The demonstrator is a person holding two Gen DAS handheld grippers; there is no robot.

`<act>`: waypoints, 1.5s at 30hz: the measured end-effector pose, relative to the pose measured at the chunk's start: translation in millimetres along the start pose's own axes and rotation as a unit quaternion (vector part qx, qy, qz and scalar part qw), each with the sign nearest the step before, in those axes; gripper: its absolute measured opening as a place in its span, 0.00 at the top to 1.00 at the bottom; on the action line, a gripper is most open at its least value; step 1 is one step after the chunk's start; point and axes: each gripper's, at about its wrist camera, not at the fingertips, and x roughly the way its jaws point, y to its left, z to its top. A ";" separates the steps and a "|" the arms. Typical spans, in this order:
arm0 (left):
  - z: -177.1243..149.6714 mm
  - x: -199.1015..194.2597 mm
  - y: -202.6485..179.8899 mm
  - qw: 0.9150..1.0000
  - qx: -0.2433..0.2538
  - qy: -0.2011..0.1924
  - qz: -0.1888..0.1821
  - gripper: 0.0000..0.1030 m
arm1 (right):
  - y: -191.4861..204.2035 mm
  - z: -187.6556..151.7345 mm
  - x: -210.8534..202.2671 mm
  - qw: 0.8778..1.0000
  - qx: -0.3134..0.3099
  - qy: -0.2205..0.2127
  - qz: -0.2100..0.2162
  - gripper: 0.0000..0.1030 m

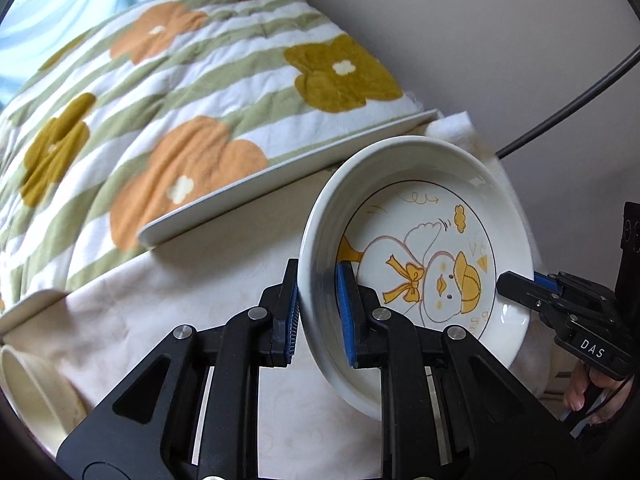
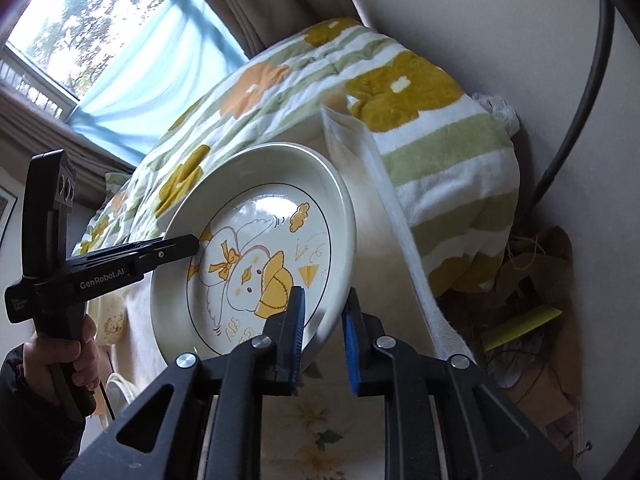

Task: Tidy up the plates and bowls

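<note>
A white deep plate with a yellow duck drawing (image 1: 424, 252) is held tilted above the table between both grippers. My left gripper (image 1: 318, 312) is shut on its left rim. My right gripper (image 2: 324, 332) is shut on the opposite rim of the duck plate (image 2: 260, 256). The right gripper shows in the left wrist view (image 1: 520, 286) at the plate's right edge. The left gripper shows in the right wrist view (image 2: 188, 246). A cream bowl (image 1: 36, 392) sits at the lower left.
A white rectangular tray (image 1: 280, 176) lies behind the plate on the cream tablecloth (image 1: 168, 308). A flowered blanket (image 1: 160, 92) covers the bed beyond. A white wall (image 1: 480, 40) and black cable (image 1: 568, 104) stand to the right. Cardboard clutter (image 2: 532, 280) lies by the wall.
</note>
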 end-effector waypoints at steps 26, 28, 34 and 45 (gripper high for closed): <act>-255.7 -191.3 70.1 0.986 -0.135 -0.085 0.051 0.85 | 172.0 -142.4 -50.6 0.987 -0.134 0.038 0.074 0.84; -273.5 -189.9 76.3 0.983 -0.157 -0.080 0.055 0.85 | 179.3 -151.3 -42.9 0.985 -0.146 0.053 0.074 0.84; -312.0 -175.6 92.9 0.974 -0.204 -0.073 0.061 0.85 | 190.9 -168.8 -13.2 0.977 -0.179 0.086 0.075 0.84; -326.7 -139.5 118.0 0.967 -0.234 -0.053 0.081 0.85 | 210.5 -172.0 27.4 0.964 -0.236 0.108 0.049 0.84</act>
